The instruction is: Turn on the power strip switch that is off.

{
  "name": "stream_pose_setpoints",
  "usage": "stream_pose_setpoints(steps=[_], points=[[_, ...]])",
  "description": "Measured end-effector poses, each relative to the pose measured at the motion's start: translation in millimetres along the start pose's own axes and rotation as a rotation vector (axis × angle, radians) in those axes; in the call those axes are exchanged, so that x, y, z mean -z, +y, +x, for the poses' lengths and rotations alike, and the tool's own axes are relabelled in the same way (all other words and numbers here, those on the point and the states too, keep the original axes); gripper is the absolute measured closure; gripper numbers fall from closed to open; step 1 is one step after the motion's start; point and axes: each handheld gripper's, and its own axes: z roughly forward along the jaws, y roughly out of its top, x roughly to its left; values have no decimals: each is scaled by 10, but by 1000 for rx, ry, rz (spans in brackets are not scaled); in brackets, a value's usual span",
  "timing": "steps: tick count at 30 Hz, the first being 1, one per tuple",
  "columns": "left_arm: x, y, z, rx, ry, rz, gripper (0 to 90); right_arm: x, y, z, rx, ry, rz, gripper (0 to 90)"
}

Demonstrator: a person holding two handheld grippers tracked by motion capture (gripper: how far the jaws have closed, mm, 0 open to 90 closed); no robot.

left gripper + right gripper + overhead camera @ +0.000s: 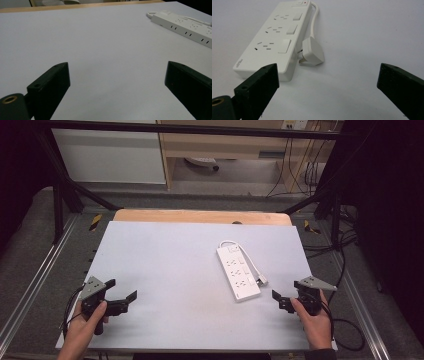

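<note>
The power strip (238, 271) lies flat on the tabletop (170, 270), its plug (312, 51) just beside it. Both the right gripper (283, 301) and the left gripper (123, 296) have fingers wide open, empty. I think the right should approach the plug slowly, straddling it squarely.

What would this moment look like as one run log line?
left tool: open, empty | right tool: open, empty, nearest white plastic power strip | white plug: unplugged, beside strip | grey table

White three-socket power strip (238, 273), flat, sockets up, right of table centre; cord looped back, plug (312, 51) lying at its 3 o'clock side.
</note>
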Motion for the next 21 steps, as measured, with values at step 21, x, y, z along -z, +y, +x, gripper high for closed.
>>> stream_pose_setpoints(steps=[21], points=[[-8, -10, -9, -11, -9, 10, 61, 127, 130, 93, 24, 9, -67, 36]])
